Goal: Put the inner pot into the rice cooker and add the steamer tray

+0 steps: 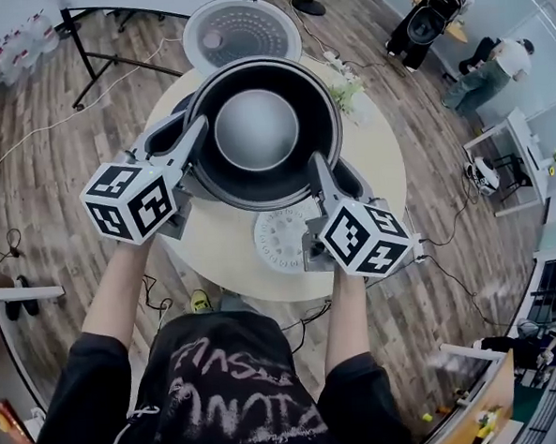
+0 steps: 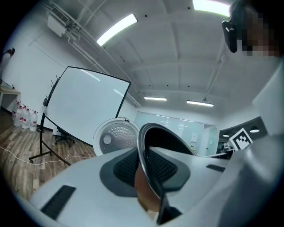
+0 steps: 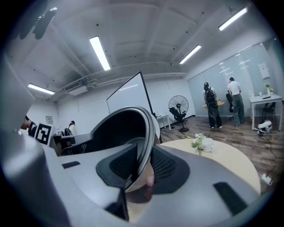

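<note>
- Pot (image 1: pixel 256 128) hangs in the air over the tabletop (image 1: pixel 387 163), in front of the open cooker lid (image 1: pixel 240 29). The cooker body isn't seen, probably under the pot.
- Left gripper (image 1: pixel 197 127): jaws narrow, clamped on the pot's far-left rim, one jaw inside the wall and one outside.
- Right gripper (image 1: pixel 317 162): same pinch on the near-right rim, thin wall between the jaws.
- Look: round metal bowl with a dark inner wall, pale shiny bottom and thin flared rim.
- Handling, my guess: stiff and fairly light, but smooth and slippery. A rim pinch on opposite sides is the best hold; keep it level or it tips.
- Steamer tray (image 1: pixel 279 243): white, perforated, flat on the tabletop below the pot, untouched.
</note>
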